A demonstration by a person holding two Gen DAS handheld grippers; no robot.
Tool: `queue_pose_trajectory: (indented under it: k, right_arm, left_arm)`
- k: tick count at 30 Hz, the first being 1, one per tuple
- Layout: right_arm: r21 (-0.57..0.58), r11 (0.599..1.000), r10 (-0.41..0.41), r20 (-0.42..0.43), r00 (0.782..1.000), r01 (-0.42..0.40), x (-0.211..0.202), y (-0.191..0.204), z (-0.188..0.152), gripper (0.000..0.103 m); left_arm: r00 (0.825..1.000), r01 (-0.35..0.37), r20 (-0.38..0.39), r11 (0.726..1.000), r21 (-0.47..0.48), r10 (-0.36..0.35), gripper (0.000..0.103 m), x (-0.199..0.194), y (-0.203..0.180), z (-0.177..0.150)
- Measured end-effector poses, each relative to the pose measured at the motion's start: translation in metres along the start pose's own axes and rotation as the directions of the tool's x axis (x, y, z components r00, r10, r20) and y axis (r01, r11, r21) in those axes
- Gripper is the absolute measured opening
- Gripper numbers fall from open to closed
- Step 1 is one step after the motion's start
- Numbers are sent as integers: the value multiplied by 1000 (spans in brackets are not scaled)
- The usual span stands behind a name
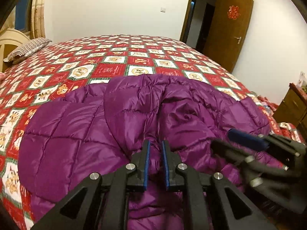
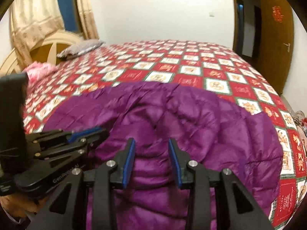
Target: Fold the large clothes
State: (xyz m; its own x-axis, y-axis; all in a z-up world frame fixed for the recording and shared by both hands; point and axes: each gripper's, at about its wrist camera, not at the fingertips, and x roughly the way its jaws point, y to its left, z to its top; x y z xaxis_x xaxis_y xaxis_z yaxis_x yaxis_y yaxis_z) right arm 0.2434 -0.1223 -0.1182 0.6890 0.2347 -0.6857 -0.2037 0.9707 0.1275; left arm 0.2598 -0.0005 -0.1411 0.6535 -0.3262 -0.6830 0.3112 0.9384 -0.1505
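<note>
Left claw (image 1: 155,149) clenched on purple down jacket (image 1: 76,134), right claw (image 2: 151,149) released; slick fabric may slip.

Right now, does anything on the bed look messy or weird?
Yes. The shiny purple quilted puffer coat lies rumpled, its middle bunched into puffy folds on the red-and-white checked bedspread. A crumpled pink cloth sits near the headboard.

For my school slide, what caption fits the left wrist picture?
Left gripper pinches a fold of the purple puffy coat spread on the red checkered bedspread.
</note>
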Motion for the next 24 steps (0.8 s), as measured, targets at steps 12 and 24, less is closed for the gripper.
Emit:
queue_pose_trajectory:
  k: [12,24]
  right_arm:
    - [24,1000,8,-70,998,-6,39,-7,-27,39]
    - [77,997,14,-61,998,-10,-20,-1,-30,86]
  left_arm:
    - [999,-12,-33,1000,-6,12,13,32,5,-11]
    - [999,-48,-1,998,32,48,36,-32,5,-20]
